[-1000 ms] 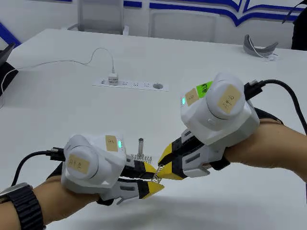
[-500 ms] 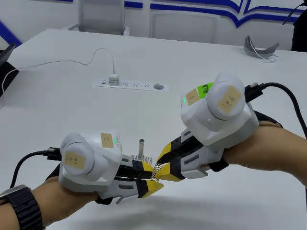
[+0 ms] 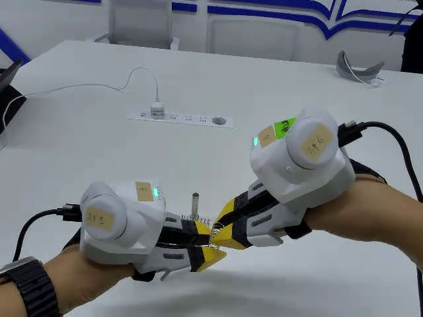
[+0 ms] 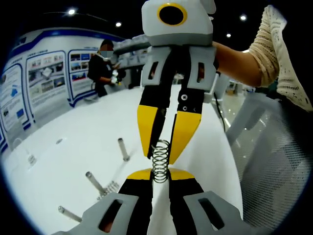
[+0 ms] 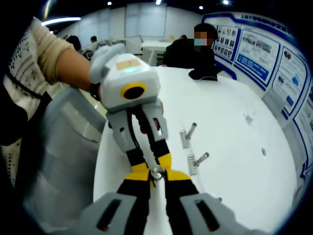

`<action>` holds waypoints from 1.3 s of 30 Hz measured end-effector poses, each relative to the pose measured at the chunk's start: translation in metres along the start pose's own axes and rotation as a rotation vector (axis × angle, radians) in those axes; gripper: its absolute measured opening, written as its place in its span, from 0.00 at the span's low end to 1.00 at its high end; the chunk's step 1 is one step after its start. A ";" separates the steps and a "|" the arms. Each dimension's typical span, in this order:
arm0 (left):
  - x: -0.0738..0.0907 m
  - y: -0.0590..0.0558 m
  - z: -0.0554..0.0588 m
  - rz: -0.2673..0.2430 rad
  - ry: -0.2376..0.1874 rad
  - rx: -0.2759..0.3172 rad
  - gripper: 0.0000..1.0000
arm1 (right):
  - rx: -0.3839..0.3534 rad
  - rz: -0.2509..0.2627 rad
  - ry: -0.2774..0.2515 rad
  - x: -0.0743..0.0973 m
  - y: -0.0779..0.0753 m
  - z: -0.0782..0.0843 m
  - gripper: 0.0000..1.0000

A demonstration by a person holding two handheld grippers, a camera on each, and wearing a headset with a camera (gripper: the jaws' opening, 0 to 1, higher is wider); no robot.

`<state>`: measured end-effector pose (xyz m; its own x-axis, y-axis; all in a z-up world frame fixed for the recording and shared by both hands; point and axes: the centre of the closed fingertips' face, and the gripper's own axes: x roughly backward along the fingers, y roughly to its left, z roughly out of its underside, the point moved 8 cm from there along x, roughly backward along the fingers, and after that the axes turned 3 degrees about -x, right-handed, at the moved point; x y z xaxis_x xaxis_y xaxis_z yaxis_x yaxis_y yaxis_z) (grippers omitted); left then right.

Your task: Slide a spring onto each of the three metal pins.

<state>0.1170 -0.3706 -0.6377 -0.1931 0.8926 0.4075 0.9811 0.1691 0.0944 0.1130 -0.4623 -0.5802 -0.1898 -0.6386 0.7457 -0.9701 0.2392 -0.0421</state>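
Where they met at frame centre, the left gripper [image 4: 160, 177] and right gripper [image 4: 162, 150] both clamped one spring [image 4: 160, 160]. Three metal pins [image 4: 123, 149] showed lower left.

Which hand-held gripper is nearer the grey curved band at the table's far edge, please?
Right. The grey curved band lies beyond the right hand-held gripper; the left hand-held gripper is farther.

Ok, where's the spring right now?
In the head view the spring is low centre, pinched between the tips of the left tongs and right tongs, just in front of the upright pin.
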 end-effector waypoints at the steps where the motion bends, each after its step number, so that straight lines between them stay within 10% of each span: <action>1: 0.000 0.000 0.000 0.000 -0.001 0.003 0.12 | -0.001 0.002 0.000 0.000 0.000 0.000 0.12; 39: 0.046 0.009 0.012 -0.115 -0.026 0.109 0.35 | -0.108 0.157 -0.001 0.044 -0.047 0.021 0.12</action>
<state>0.1171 -0.3233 -0.6295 -0.3054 0.8748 0.3762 0.9486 0.3141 0.0398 0.1472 -0.5171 -0.5594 -0.3379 -0.5883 0.7347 -0.9067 0.4128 -0.0865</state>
